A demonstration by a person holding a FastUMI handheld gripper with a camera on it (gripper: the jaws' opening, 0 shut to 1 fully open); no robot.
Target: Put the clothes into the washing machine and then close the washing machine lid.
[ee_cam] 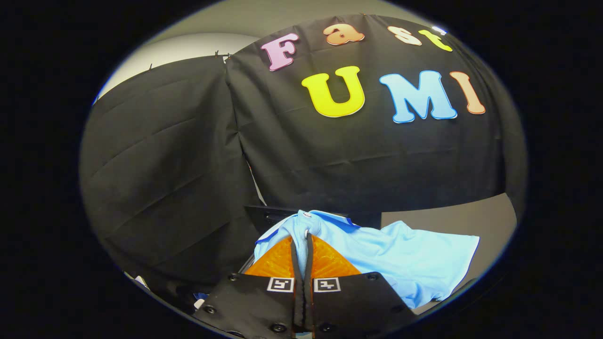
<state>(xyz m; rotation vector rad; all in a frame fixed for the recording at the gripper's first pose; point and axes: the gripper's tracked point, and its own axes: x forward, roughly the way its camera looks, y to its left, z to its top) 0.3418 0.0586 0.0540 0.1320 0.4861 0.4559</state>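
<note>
Light blue shirt (405, 256) lies spread just ahead of my fingers and off to their right, one hem edge reaching out over the grey worktop (471, 216). Darker blue trim runs along its near-left edge and by the collar area at its top. Behind the shirt's high point sits a dark boxy thing (268, 216) with a flat front edge; too little of it shows to name it. A small scrap of white and blue (200, 300) peeks out low down, left of my fingers; cannot tell what it is.

My fingers (302, 240) are pressed together, only a thin dark seam between them. A fold of the shirt is pinched at the tips: fabric bunches up and rises to a peak right where they meet, and drapes away on both sides. Grip reads as clenched on the cloth, both fingers bearing on it.

Worktop is plain grey, matte, showing to the right beyond the shirt. Booth wall (188, 155) of black cloth hangs close behind, creased, in two panels that meet at a seam left of centre. Above the cloth, a pale wall (188, 47) shows.
</note>
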